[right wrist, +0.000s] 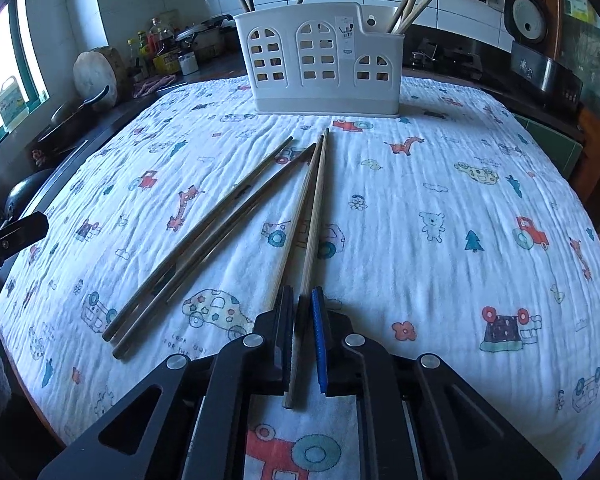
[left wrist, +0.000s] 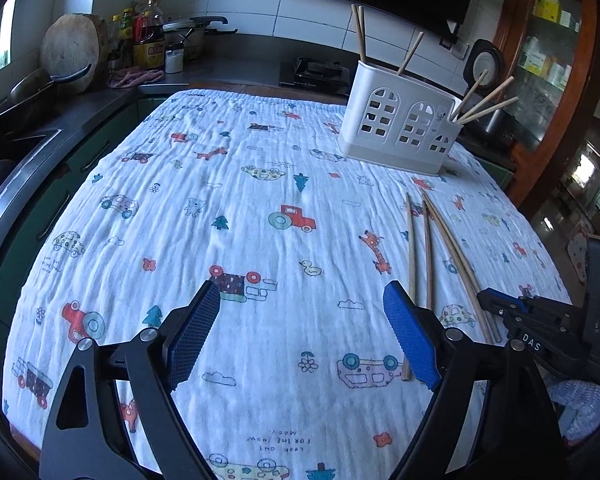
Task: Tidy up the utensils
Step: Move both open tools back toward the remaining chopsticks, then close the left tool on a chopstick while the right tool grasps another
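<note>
Right wrist view: the right gripper [right wrist: 302, 344] fingers are pinching a pale chopstick [right wrist: 314, 216] for the holder [right wrist: 320, 56] ahead; left gripper [left wrist: 300, 336] fingers are hovering spread.

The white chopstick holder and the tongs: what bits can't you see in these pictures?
- White holder: its inside and the lower ends of the chopsticks standing in it, hidden by its walls, both views.
- Right tongs: one light chopstick is pinched; whether the second light one beside it is pinched too is hidden by a finger.
- Two dark chopsticks: near ends hidden behind the left tongs, left wrist view.
</note>
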